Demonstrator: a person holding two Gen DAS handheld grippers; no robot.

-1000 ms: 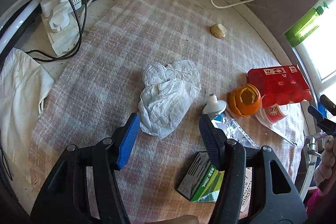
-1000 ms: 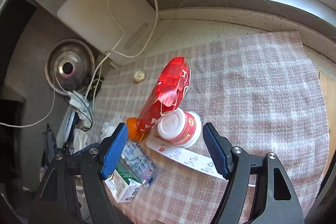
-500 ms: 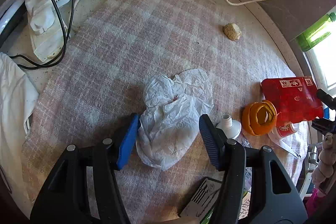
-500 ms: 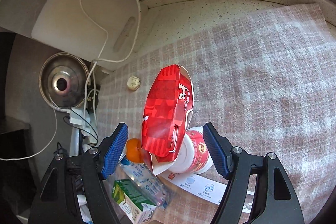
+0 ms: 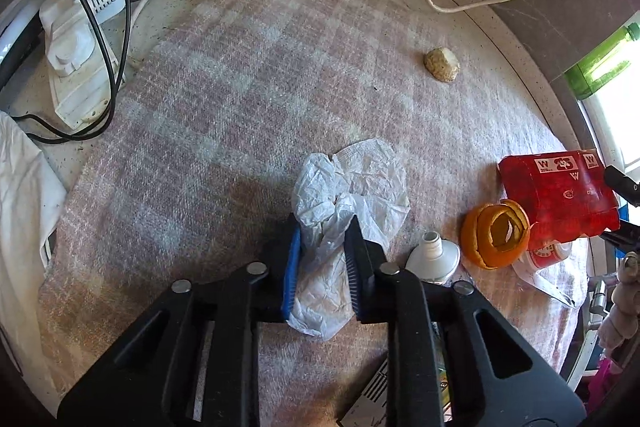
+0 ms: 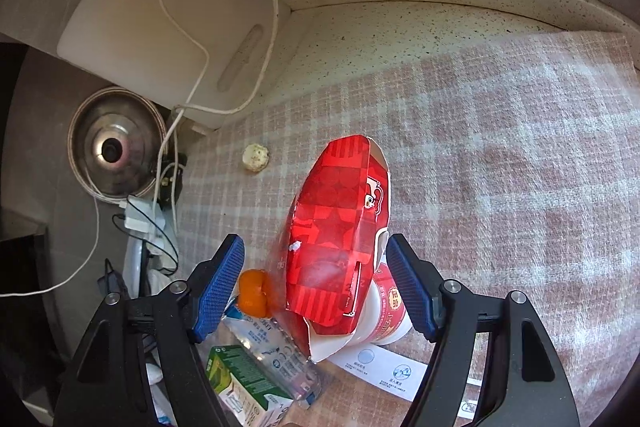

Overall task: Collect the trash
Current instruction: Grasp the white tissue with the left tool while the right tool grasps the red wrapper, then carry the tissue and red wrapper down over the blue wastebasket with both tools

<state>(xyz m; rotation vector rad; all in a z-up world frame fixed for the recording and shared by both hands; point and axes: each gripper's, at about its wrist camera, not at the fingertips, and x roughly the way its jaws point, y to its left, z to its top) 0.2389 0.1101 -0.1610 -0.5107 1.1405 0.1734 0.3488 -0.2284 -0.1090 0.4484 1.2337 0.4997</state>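
Both tools had dropped closer to the litter since the earlier frames, and the left tool (image 5: pixel 322 259) had just been closing, its blue pads now pinched on the tissue (image 5: pixel 348 227) that had lain loose between them. I judged this the grasp step of the collection: first piece caught, not yet lifted off the checked cloth (image 5: pixel 240 87) covering the surface. My right tool (image 6: pixel 314 285) hung with its jaws wide apart on either side of the red carton (image 6: pixel 338 235), pads clear of it on both sides, holding nothing. That carton leaned on a white cup (image 6: pixel 390 315), with orange peel (image 6: pixel 253 293) just beside it, a green box (image 6: pixel 244 383) and a clear wrapper (image 6: pixel 276 343) nearer me. Seen from the left view, a tube cap (image 5: pixel 434 259) sat between tissue and peel, and a small crumb (image 5: pixel 441 64) lay well apart toward the wall. Next, I reckoned, the tissue needed a straight lift, gentle enough not to tear or slip free, and the right jaws needed to close on the carton's flat sides without toppling the cup. No bin showed in either view, so I could not tell where the haul would go.
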